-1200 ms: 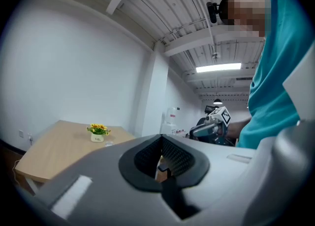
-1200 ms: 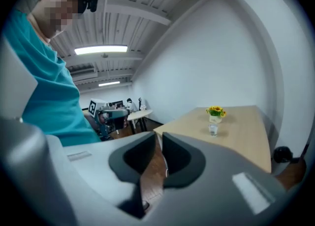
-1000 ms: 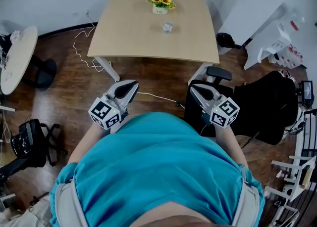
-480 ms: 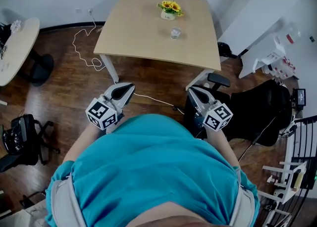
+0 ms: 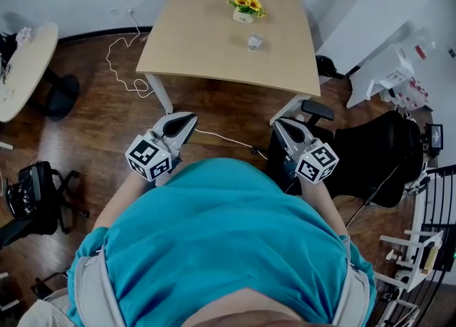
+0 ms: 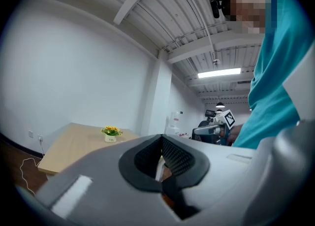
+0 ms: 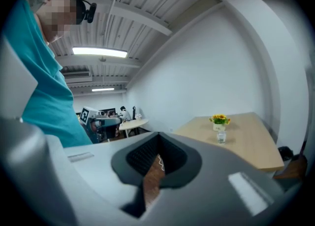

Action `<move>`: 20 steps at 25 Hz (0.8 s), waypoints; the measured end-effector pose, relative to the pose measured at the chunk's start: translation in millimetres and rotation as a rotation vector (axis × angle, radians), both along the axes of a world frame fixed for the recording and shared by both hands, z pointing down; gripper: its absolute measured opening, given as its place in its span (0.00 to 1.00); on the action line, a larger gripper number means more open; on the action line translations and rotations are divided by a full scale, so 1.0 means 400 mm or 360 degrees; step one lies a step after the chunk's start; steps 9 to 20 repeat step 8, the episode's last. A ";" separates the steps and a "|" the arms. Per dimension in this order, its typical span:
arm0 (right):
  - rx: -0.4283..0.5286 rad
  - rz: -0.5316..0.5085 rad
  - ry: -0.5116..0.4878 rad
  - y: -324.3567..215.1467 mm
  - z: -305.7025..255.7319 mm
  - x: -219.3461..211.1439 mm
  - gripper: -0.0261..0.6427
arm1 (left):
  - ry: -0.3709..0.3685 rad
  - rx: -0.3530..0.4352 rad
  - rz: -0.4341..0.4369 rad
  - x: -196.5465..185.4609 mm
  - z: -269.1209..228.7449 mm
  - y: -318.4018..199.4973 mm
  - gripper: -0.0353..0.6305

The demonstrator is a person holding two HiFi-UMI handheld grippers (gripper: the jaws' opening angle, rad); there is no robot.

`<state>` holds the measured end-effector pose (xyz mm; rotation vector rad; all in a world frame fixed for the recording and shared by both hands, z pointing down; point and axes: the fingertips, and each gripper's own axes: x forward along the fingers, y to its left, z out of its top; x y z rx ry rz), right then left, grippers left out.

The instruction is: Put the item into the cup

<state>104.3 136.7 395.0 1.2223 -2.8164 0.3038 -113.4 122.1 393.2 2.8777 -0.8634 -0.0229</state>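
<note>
A clear glass cup (image 5: 254,42) stands on the light wooden table (image 5: 206,40), just in front of a small pot of yellow flowers (image 5: 245,8). The right gripper view shows the same cup (image 7: 221,138) and flowers (image 7: 219,121) far off. I see no loose item beside the cup. My left gripper (image 5: 189,117) and right gripper (image 5: 278,125) hang close to the person's teal shirt, over the wooden floor and well short of the table. The left gripper (image 6: 161,139) and the right gripper (image 7: 158,138) are both shut with nothing between their jaws.
A black office chair (image 5: 385,151) stands to the right, close to the right gripper. A white cable (image 5: 117,69) trails on the floor by the table's left leg. A round table (image 5: 21,76) and black gear (image 5: 28,201) stand at the left, white shelving (image 5: 392,69) at the right.
The head view has shifted a little, so the table sits slightly further right. Both grippers stay by the torso, with nothing picked up.
</note>
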 end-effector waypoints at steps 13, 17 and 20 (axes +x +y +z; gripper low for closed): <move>0.0021 -0.0009 0.0027 0.000 -0.008 0.018 0.04 | -0.0017 0.0004 0.0005 0.011 -0.004 0.008 0.06; 0.0021 -0.0009 0.0027 0.000 -0.008 0.018 0.04 | -0.0017 0.0004 0.0005 0.011 -0.004 0.008 0.06; 0.0021 -0.0009 0.0027 0.000 -0.008 0.018 0.04 | -0.0017 0.0004 0.0005 0.011 -0.004 0.008 0.06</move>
